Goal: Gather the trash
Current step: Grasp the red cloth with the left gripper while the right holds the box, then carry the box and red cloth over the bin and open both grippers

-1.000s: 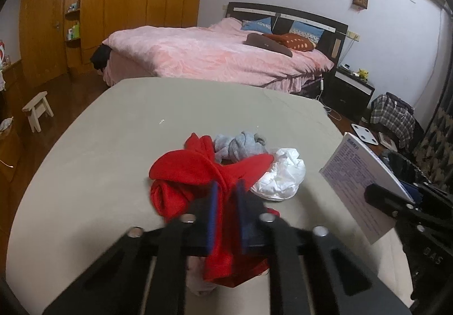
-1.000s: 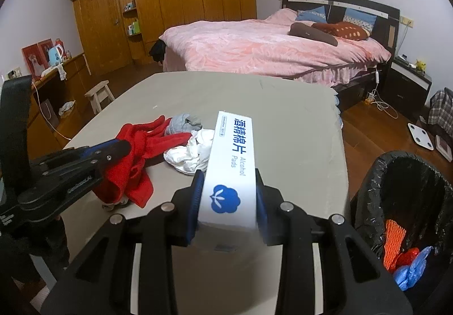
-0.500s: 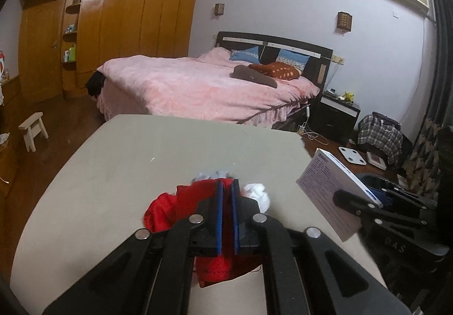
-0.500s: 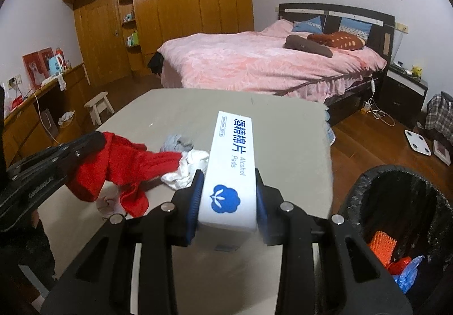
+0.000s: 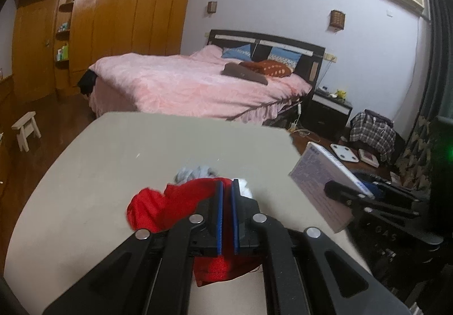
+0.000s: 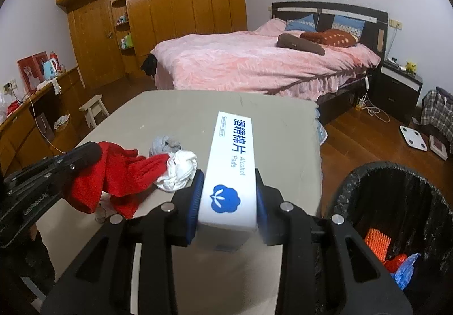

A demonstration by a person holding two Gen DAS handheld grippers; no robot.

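Left hand-held gripper [image 5: 227,215] clamped on red cloth [image 6: 124,173], lifted off counter [image 6: 198,108]; right hand-held gripper [image 6: 229,198] clamped on alcohol-pad box [image 6: 232,162], bin [image 6: 396,201] just right, likely for dropping both.

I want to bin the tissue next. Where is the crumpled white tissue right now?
In the right wrist view, the crumpled white tissue lies on the table, left of the alcohol pads box, between the red cloth and the grey wad.
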